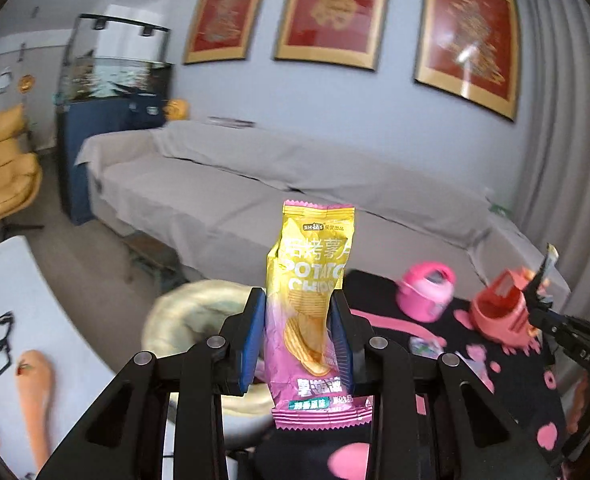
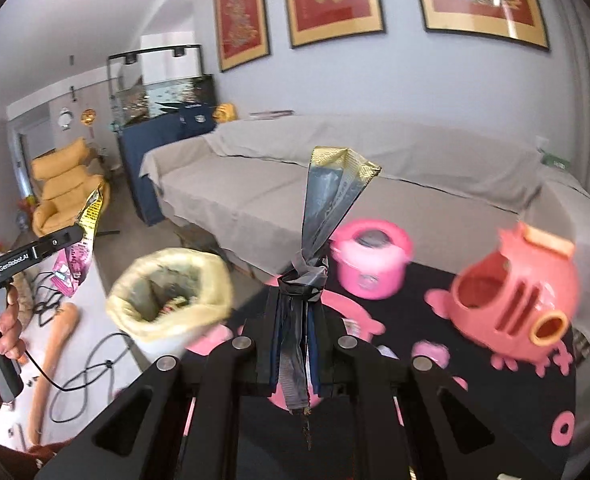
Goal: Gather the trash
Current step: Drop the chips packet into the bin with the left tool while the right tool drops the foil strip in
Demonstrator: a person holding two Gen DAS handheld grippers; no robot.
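My left gripper (image 1: pixel 297 320) is shut on a yellow and pink potato chip bag (image 1: pixel 311 272), held upright between the blue pads. My right gripper (image 2: pixel 297 320) is shut on a crumpled silver and gold wrapper (image 2: pixel 327 208) that sticks up past the fingertips. A bin lined with a pale yellow bag (image 2: pixel 167 296) stands open just left of and below both grippers, and it shows again as the bin (image 1: pixel 199 312) behind the left fingers. In the right wrist view the left gripper (image 2: pixel 75 236) hangs at the far left with the chip bag (image 2: pixel 83 248), above the bin's left side.
A black table with pink shapes (image 2: pixel 475 400) carries a pink toy cooker (image 2: pixel 369 258) and a coral toy pot (image 2: pixel 515 292). A white table (image 2: pixel 107 292) at left holds cables and an orange spoon-like thing (image 2: pixel 55 356). A grey covered sofa (image 2: pixel 335 168) runs behind. A hand (image 2: pixel 7 328) grips the left handle.
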